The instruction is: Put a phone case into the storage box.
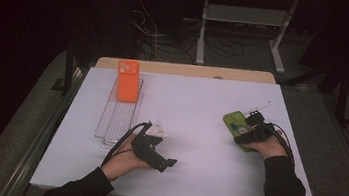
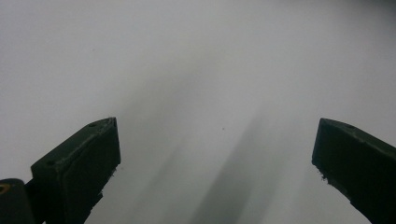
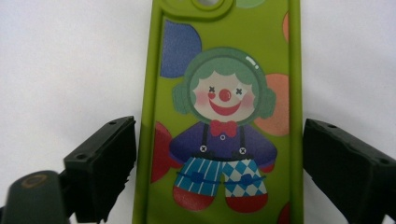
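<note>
My right gripper (image 3: 219, 163) sits over the green phone case (image 3: 224, 116) at the right side of the white table (image 1: 201, 106). The case lies flat, printed side up, with a clown in a green hood and a red bow tie on it. My jaws straddle its long edges, one on each side. The left one stands just beside the edge with a thin gap; the right one is very close to the other edge, and I cannot tell whether it touches. The jaws are wide apart and not pressing.

My left gripper (image 2: 215, 154) rests nearer the middle, its jaws spread wide over bare table with nothing between them.

An orange phone case (image 1: 127, 80) stands at the far end of a clear tray (image 1: 117, 118) on the left.
</note>
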`<state>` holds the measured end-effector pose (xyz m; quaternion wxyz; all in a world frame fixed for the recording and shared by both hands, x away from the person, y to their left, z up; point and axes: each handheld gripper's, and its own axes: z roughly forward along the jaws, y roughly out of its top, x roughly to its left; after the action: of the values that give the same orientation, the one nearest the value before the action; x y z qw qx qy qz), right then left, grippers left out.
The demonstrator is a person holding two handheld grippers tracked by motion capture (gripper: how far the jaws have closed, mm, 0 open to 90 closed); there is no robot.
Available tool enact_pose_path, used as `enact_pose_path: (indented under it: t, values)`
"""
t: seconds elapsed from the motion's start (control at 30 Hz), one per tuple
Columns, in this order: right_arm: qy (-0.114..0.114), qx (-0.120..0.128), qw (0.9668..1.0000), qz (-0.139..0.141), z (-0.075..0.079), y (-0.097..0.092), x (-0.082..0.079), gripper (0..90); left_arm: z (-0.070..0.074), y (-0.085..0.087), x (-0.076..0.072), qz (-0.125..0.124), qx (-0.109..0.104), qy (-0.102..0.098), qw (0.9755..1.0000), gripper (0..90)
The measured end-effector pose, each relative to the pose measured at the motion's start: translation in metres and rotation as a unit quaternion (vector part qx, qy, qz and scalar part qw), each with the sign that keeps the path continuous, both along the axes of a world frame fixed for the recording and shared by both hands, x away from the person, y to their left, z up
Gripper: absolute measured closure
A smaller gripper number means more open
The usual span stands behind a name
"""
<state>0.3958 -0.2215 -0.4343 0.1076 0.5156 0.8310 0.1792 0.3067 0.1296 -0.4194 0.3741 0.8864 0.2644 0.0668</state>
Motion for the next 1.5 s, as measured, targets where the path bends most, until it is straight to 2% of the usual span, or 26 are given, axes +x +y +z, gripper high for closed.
enact_pose_path:
  t: [0.03,0.23,0.37,0.53,0.63,0.73,0.8,0.9,1.0,1.03,1.13,1.17,1.27,1.3,1.37,1.5]
  values:
    - [-0.001,-0.007,1.0000,0.002,0.000,0.000,0.000,11.5,0.000,0.000,0.000,0.000,0.000,0.000,1.0000,0.5]
    - [0.012,0.010,0.9998,-0.007,-0.002,-0.002,0.000,13.5,0.000,0.000,0.000,-0.001,0.001,-0.001,1.0000,0.5]
    - [0.016,0.010,0.9997,-0.015,-0.002,-0.001,0.000,14.8,-0.001,0.000,0.000,-0.001,0.001,-0.002,1.0000,0.5]
    - [0.018,0.008,0.9996,-0.018,-0.001,-0.001,0.000,15.4,-0.002,-0.001,-0.001,-0.005,-0.007,0.009,0.9999,0.4]
    - [0.017,0.011,0.9996,-0.018,-0.001,-0.001,0.000,15.6,-0.002,-0.002,-0.001,-0.023,-0.001,0.020,0.9995,0.0]
    - [0.013,0.011,0.9997,-0.016,0.000,-0.003,0.000,15.7,-0.003,-0.005,-0.003,-0.032,0.003,0.021,0.9993,0.0]
    - [0.008,0.019,0.9997,-0.016,0.004,-0.005,-0.001,15.7,-0.002,-0.007,-0.003,-0.037,0.001,0.019,0.9991,0.0]
    - [0.001,0.031,0.9995,-0.002,0.011,-0.007,-0.003,15.7,0.000,-0.008,-0.002,-0.040,-0.002,0.014,0.9991,0.0]
    - [-0.007,0.030,0.9990,0.034,0.020,-0.006,-0.005,15.7,0.005,-0.008,0.000,-0.052,-0.002,0.009,0.9986,0.0]
    - [-0.011,0.030,0.9983,0.049,0.023,-0.006,-0.005,15.7,0.007,-0.008,0.001,-0.051,-0.008,0.010,0.9986,0.0]
    - [-0.016,0.029,0.9961,0.082,0.032,-0.002,-0.006,15.6,0.015,-0.006,0.006,-0.063,-0.003,0.003,0.9980,0.0]
    - [-0.017,0.026,0.9950,0.094,0.035,-0.001,-0.007,15.7,0.018,-0.007,0.007,-0.060,-0.013,0.002,0.9981,0.0]
    - [-0.015,0.033,0.9913,0.126,0.043,0.005,-0.010,15.6,0.028,-0.006,0.012,-0.065,-0.020,-0.001,0.9977,0.0]
    - [-0.018,0.035,0.9891,0.142,0.046,0.007,-0.011,15.6,0.031,-0.006,0.013,-0.065,-0.026,0.000,0.9976,0.0]
    - [-0.023,0.038,0.9848,0.168,0.051,0.012,-0.013,15.6,0.038,-0.006,0.017,-0.076,-0.023,-0.004,0.9968,0.0]
    - [-0.026,0.049,0.9727,0.225,0.059,0.024,-0.021,15.6,0.054,-0.004,0.024,-0.093,-0.031,-0.025,0.9949,0.0]
